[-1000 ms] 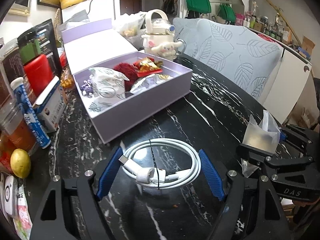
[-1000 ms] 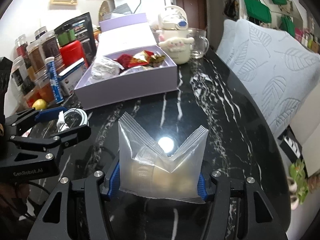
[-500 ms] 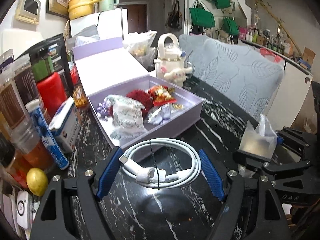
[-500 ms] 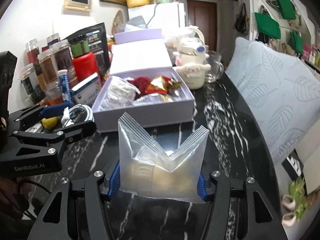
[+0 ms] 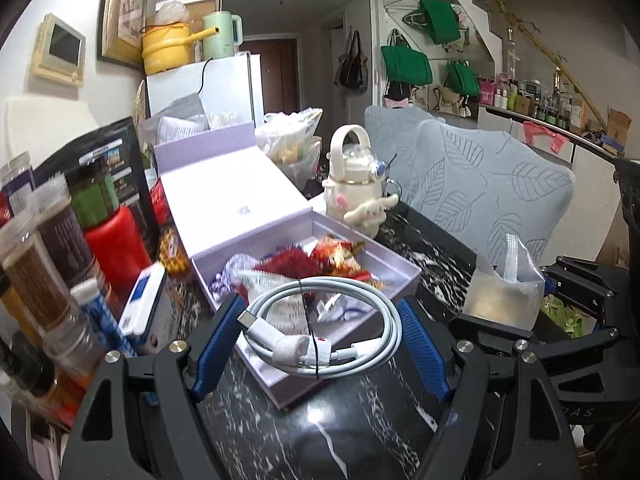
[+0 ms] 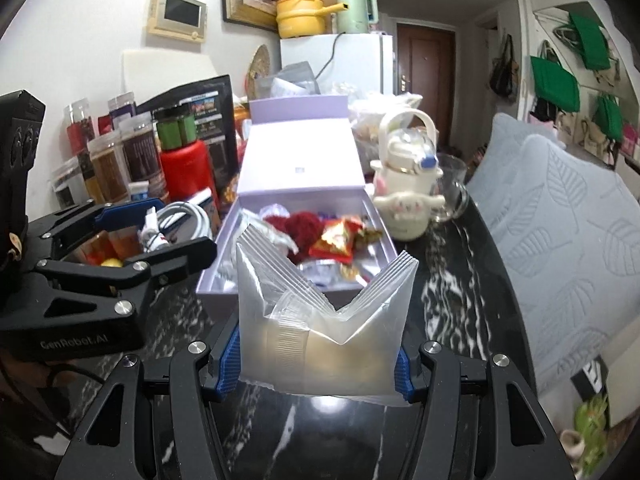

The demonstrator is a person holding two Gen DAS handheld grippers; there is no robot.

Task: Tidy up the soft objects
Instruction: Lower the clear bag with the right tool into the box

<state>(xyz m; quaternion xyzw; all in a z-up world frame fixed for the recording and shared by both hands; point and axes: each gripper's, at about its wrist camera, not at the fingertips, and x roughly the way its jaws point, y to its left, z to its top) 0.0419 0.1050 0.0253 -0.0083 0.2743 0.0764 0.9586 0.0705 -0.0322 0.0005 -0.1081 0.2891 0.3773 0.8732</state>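
The coiled white cable [image 5: 320, 330] is grasped between the blue pads of the left gripper [image 5: 320, 344], and the stack of clear zip bags [image 6: 320, 312] is clenched by the jaws of the right gripper [image 6: 318, 360]. Both things are held in the air, near the front wall of the open lilac box [image 6: 224, 280], which stands on the dark marbled tabletop [image 6: 460, 280].

Several risks can be judged from here. The cable is squeezed only at its outer loops, so the coil could be deformed and could slip out if the grip is loosened too early. The bags are smooth and bent into a V, so single bags could slide from the stack. The two grippers are close beside each other, and a collision is possible if both are brought over the box together.

The box is already partly filled with a red fluffy item [image 6: 298, 226] and snack packets [image 6: 336, 242], so little free room is left. A red bottle [image 6: 186, 172] and jars [image 6: 106, 164] are crowded at its left side, and a cream kettle with a plush figure [image 6: 408, 196] stands at its right.
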